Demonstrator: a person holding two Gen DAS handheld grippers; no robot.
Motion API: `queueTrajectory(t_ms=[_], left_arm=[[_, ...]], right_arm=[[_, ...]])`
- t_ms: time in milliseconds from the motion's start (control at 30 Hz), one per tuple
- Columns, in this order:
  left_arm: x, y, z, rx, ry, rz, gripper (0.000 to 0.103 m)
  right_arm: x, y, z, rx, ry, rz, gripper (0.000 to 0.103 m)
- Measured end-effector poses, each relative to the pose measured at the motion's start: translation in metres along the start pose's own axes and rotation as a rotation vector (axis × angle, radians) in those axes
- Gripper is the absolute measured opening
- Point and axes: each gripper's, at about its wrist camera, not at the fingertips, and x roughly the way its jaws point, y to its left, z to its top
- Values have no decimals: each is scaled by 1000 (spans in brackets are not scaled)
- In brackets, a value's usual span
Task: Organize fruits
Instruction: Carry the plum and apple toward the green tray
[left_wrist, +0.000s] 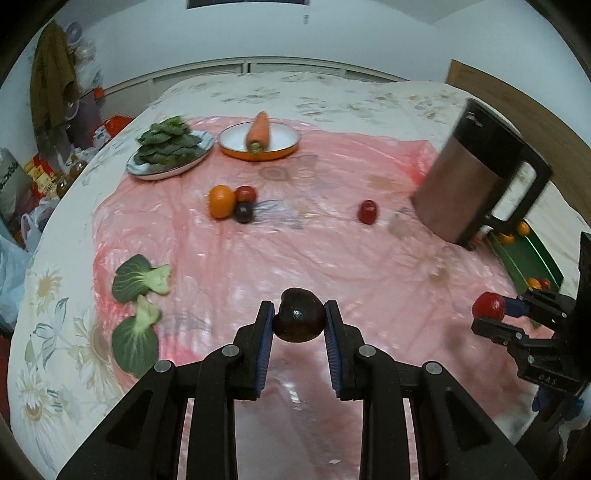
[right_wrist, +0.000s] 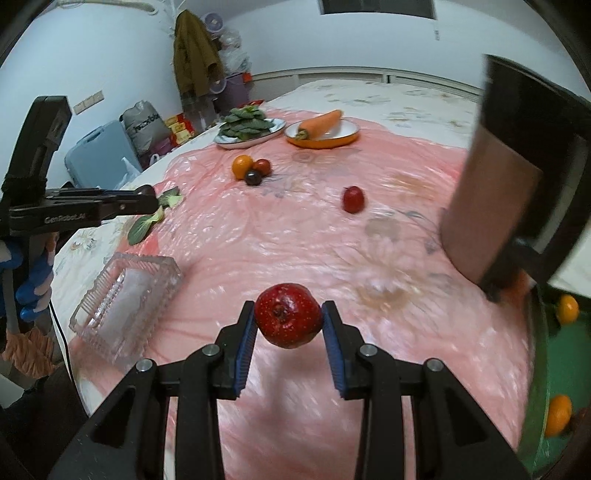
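My left gripper (left_wrist: 298, 320) is shut on a dark, almost black plum (left_wrist: 299, 315), held above the pink plastic sheet (left_wrist: 314, 236). My right gripper (right_wrist: 289, 320) is shut on a red apple (right_wrist: 288, 319); the left wrist view shows that apple (left_wrist: 488, 306) at the far right. On the sheet lie an orange (left_wrist: 221, 201), a red fruit (left_wrist: 245, 192) and a dark plum (left_wrist: 243, 212) in a cluster, and a lone red fruit (left_wrist: 368, 212). A green tray (right_wrist: 550, 373) at the right edge holds oranges (right_wrist: 558, 413).
A brown kettle (left_wrist: 469, 177) stands right of centre. Far back sit a plate of leafy greens (left_wrist: 170, 151) and an orange bowl (left_wrist: 258, 142) with a carrot (left_wrist: 259, 131). Bok choy pieces (left_wrist: 138, 314) lie at left. A clear glass dish (right_wrist: 125, 299) sits near the bed's left edge.
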Motion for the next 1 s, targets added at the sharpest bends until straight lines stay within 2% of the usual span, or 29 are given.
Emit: queueTrajectory(t_ms=[233, 667, 1000], left_arm=[[-1, -62, -1, 65, 2, -56, 23], [29, -203, -5, 189, 67, -219, 23], [59, -314, 18, 320, 94, -309, 23]], right_arm=[[-47, -46, -28, 71, -42, -77, 39], [-126, -181, -104, 292, -104, -272, 39], [-161, -262, -136, 387, -143, -392, 39]])
